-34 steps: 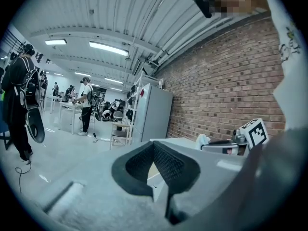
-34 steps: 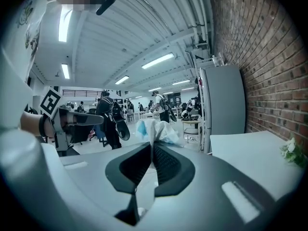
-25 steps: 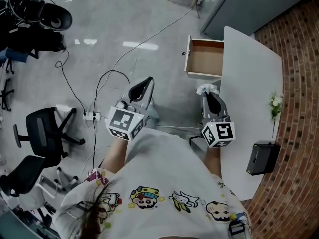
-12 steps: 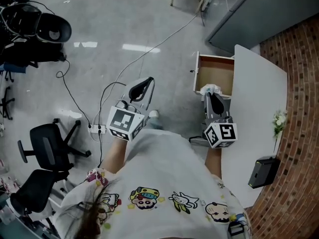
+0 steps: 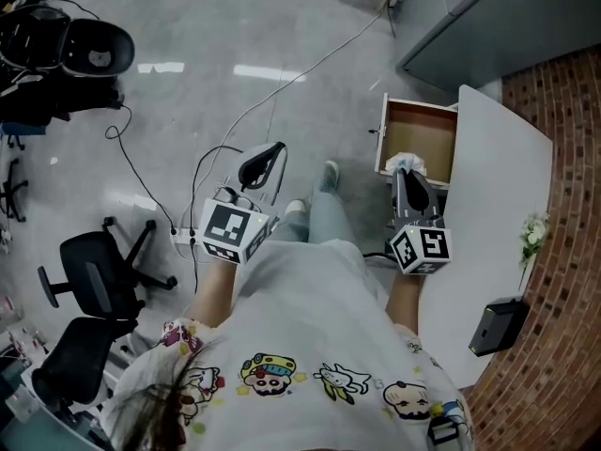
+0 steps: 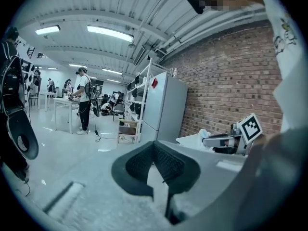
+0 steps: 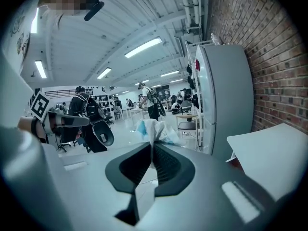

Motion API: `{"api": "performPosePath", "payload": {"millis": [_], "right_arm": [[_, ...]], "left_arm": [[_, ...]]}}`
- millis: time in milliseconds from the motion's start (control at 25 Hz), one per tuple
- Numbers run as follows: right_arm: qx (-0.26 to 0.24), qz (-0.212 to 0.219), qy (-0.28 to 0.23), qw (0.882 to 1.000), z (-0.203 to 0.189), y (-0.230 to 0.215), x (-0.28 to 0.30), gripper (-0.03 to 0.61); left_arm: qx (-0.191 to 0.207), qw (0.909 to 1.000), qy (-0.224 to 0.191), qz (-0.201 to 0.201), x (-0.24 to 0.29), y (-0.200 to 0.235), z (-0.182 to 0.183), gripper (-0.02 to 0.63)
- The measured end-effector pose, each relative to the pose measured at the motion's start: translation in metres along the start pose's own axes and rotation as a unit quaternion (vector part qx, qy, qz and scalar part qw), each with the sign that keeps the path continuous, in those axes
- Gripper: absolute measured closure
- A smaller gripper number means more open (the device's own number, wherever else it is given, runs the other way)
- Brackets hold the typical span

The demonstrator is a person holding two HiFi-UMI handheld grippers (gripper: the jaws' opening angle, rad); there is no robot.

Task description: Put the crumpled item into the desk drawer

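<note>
The drawer (image 5: pixel 418 137) stands pulled out to the left from the white surface (image 5: pixel 498 195), and from above its brown bottom shows. The right hand-held gripper (image 5: pixel 406 175) reaches toward it from the near side. The crumpled item (image 5: pixel 406 163), a pale wad, sits at its tip right over the drawer's near edge. From up there I cannot tell whether it hangs above the drawer or already dips into it.

The right gripper view settles the grip: the two jaws are pinching the crumpled item, which sticks up beyond them in white and bluish folds. That view gives nothing of the drawer's inside. It shows only a corner of the surface at the right and a tall fridge (image 7: pixel 224 95) against the brick wall (image 7: pixel 269 57).

The left hand-held gripper (image 5: pixel 274 153) is held out over the floor, well apart from the drawer on its left. Its own view shows the jaws pressed together, pad against pad. Off to the right in that view, the right hand-held gripper is seen from the side with the wad at its tip.

Only the head view takes in the black box (image 5: pixel 495 325) and the small flowers (image 5: pixel 535 233) on the surface near the wall. It alone also shows the office chairs (image 5: pixel 89 271) over at the left.
</note>
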State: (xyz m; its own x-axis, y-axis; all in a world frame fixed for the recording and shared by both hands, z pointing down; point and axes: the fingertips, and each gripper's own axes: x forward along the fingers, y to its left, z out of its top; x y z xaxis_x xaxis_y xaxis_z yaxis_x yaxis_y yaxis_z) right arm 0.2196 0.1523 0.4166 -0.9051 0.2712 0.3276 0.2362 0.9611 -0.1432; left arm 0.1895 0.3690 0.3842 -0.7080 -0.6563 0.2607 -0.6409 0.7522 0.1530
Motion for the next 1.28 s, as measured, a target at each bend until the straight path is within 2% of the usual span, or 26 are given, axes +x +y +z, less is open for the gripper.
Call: {"api": "performPosePath", "payload": {"millis": [160, 320, 520, 760, 1040, 1280], "right_arm": [[0.008, -0.003, 0.006, 1.0, -0.001, -0.011, 0.027, 0.558], [0.009, -0.004, 0.002, 1.0, 0.013, -0.023, 0.066, 0.558], [0.009, -0.013, 0.0, 1.0, 0.042, -0.052, 0.117, 0.558], [0.014, -0.035, 0.001, 0.999, 0.082, -0.103, 0.166, 0.558], [0.029, -0.083, -0.004, 0.996, 0.108, -0.167, 0.199, 0.558], [0.054, -0.143, -0.027, 0.988, 0.119, -0.208, 0.176, 0.558]], "left_arm": [[0.0, 1.0, 0.009, 0.003, 0.02, 0.02, -0.002, 0.614], [0.01, 0.9999, 0.006, 0.003, 0.052, 0.046, 0.01, 0.614], [0.012, 0.9999, -0.001, -0.002, 0.105, 0.076, 0.04, 0.614], [0.018, 0.9995, -0.007, -0.026, 0.185, 0.096, 0.087, 0.614], [0.032, 0.9965, -0.002, -0.077, 0.284, 0.1, 0.122, 0.614], [0.061, 0.9871, 0.003, -0.148, 0.34, 0.062, 0.145, 0.614]]}}
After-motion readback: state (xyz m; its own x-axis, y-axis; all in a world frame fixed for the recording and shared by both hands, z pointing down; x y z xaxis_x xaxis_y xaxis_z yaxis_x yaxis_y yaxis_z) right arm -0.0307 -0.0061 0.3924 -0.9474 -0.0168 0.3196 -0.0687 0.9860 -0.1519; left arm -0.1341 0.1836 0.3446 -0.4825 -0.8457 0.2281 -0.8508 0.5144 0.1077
